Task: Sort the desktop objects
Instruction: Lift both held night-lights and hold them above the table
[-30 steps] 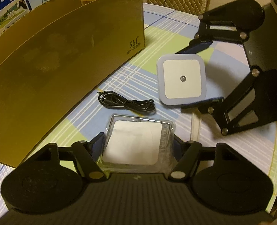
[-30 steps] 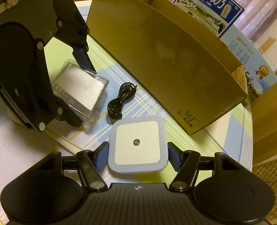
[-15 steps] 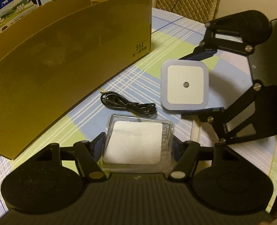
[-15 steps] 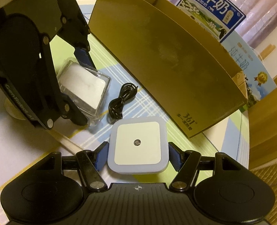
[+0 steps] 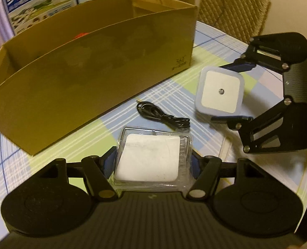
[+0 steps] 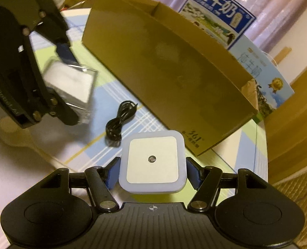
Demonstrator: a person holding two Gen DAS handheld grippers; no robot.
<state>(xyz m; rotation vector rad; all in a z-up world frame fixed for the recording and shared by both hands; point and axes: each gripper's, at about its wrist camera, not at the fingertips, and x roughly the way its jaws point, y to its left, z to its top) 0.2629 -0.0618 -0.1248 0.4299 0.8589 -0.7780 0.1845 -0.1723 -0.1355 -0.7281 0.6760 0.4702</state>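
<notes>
My left gripper [image 5: 152,159] is shut on a clear plastic case [image 5: 151,157] with a white pad inside, held above the checked tablecloth. My right gripper [image 6: 152,166] is shut on a white square night light [image 6: 152,161] with a small sensor dot at its centre. In the left wrist view the night light [image 5: 218,92] hangs at the right in the right gripper [image 5: 229,91]. In the right wrist view the case [image 6: 70,83] shows at the left in the left gripper [image 6: 65,75]. A coiled black cable [image 5: 163,116] [image 6: 120,118] lies on the cloth between them. A long open brown cardboard box [image 5: 91,62] [image 6: 174,68] stands behind.
Blue and white milk cartons [image 6: 219,12] [image 5: 37,4] stand behind the box. A woven chair back [image 5: 232,4] is beyond the table's far edge. A pale wooden object [image 6: 14,132] lies on the cloth under the left gripper. Something orange [image 5: 80,35] shows inside the box.
Both grippers have risen with their loads, so the box's open top now shows in the left wrist view. The cable has stayed where it was.
</notes>
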